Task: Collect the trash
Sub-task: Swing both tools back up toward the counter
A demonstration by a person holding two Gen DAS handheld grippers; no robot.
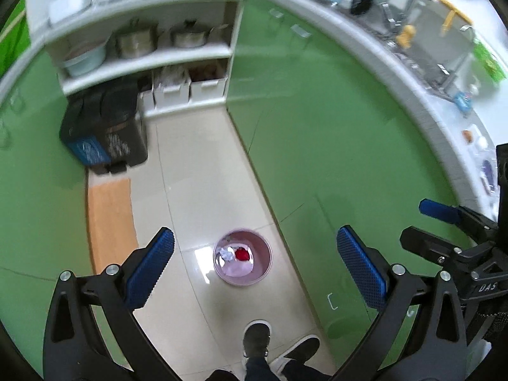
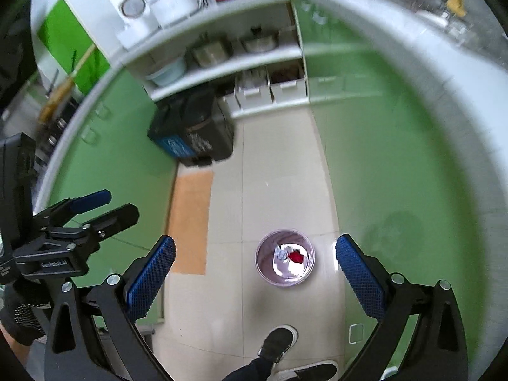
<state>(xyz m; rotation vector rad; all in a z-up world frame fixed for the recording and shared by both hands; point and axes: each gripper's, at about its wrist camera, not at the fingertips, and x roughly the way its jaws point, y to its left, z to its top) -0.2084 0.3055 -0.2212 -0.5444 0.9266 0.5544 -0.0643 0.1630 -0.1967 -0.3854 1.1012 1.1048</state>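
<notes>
Green cabinet fronts wrap around a strip of pale floor tile, and both cameras are looking steeply down at it from well above. Right in the middle of that strip sits the small pink bin, and there's the collected trash: a crumpled white wad at nine o'clock inside it and a red scrap just beside it, touching or nearly so.

Left gripper, fingers spread wide, blue pads well apart, nothing between them but open air over the bin. Right gripper, same story: jaws fully released, empty, the bin framed between its pads far below. Nothing in either claw!

A person's dark shoes stand at six o'clock of the bin. At eleven o'clock, a black pedal bin stands against the shelves, with an orange mat lying along the cabinet foot.

My read: the drop is done, and the job now is to scan for more litter. None shows on the tiles here. To do it well, keep the claws open, sweep the view along the counter at two o'clock, and steady up, because these frames are blurred.
</notes>
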